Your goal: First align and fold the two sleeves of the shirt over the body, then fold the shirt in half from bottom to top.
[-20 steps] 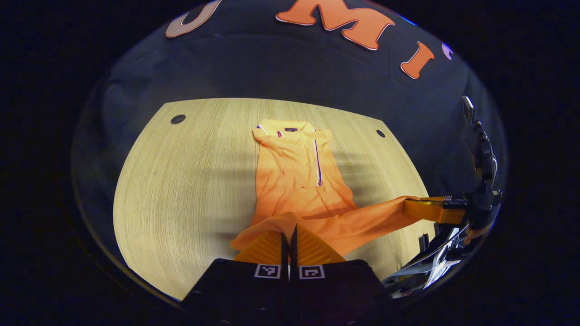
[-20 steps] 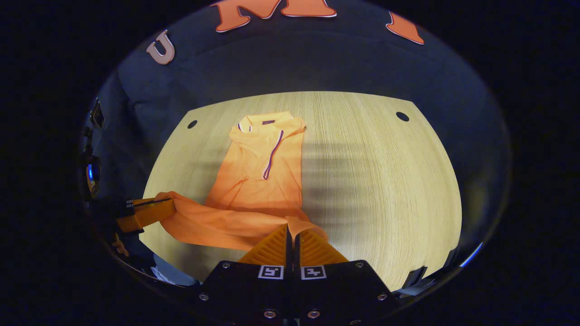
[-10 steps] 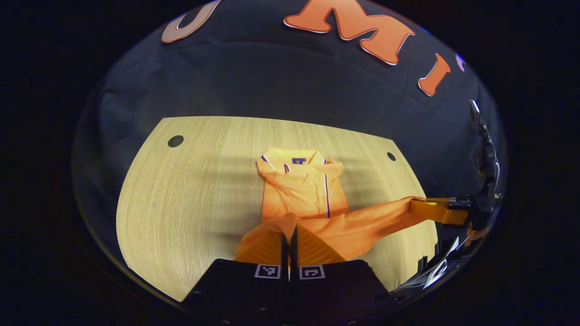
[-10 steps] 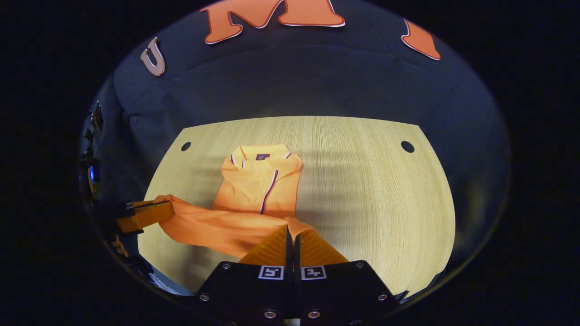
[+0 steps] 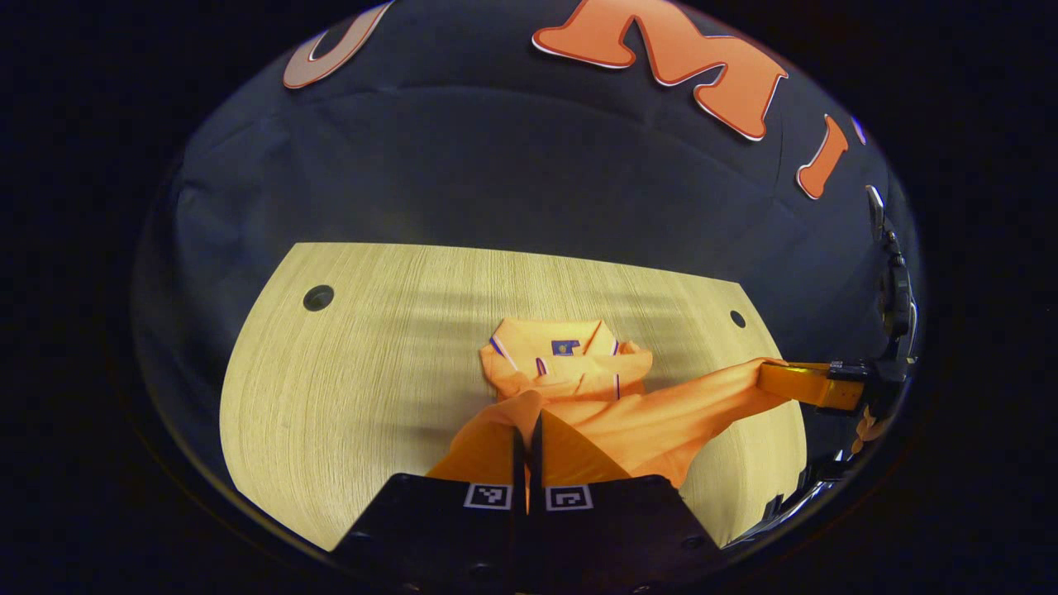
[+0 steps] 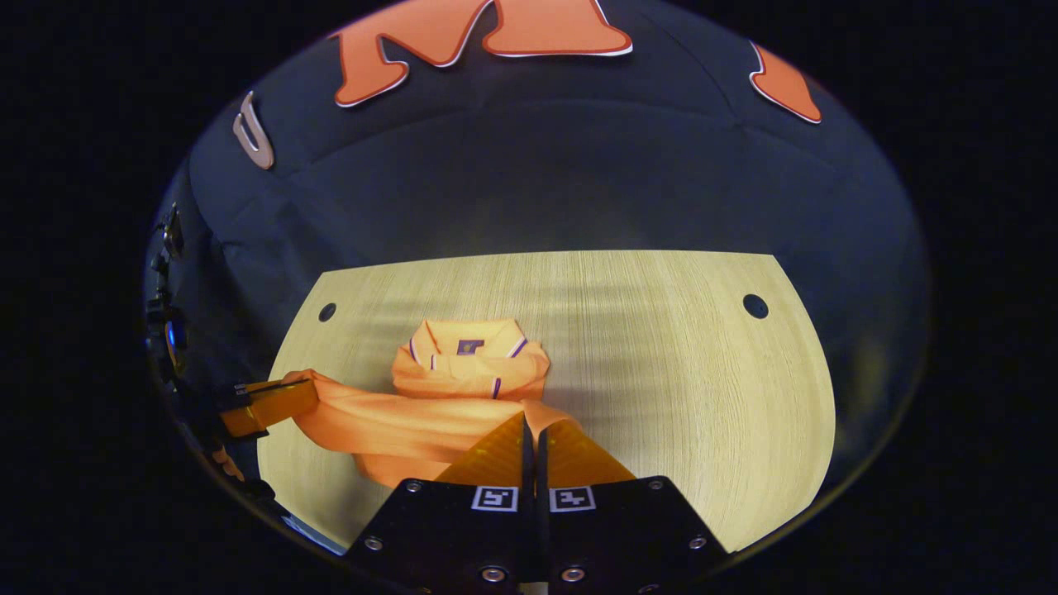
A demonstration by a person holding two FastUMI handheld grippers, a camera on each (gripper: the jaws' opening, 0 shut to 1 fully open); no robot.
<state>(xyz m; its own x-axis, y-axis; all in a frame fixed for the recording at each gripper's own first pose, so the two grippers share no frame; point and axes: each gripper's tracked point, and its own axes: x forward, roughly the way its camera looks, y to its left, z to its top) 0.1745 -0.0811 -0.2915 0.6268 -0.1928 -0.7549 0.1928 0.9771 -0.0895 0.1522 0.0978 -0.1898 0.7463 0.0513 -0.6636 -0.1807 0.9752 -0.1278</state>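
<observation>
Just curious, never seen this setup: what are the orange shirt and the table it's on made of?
The shirt looks like soft, matte knit fabric, perhaps polyester or cotton: it drapes and creases where each gripper lifts it. The table looks like pale wood or a wood-look laminate, with fine straight grain lines and a smooth, low-sheen finish. Which one, I cannot tell.

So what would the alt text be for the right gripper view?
The right tool is shut on the lifted bottom hem of an orange collared shirt on a pale wooden table. Farther left, the left tool holds the same hem, stretched between them just short of the collar.
</observation>
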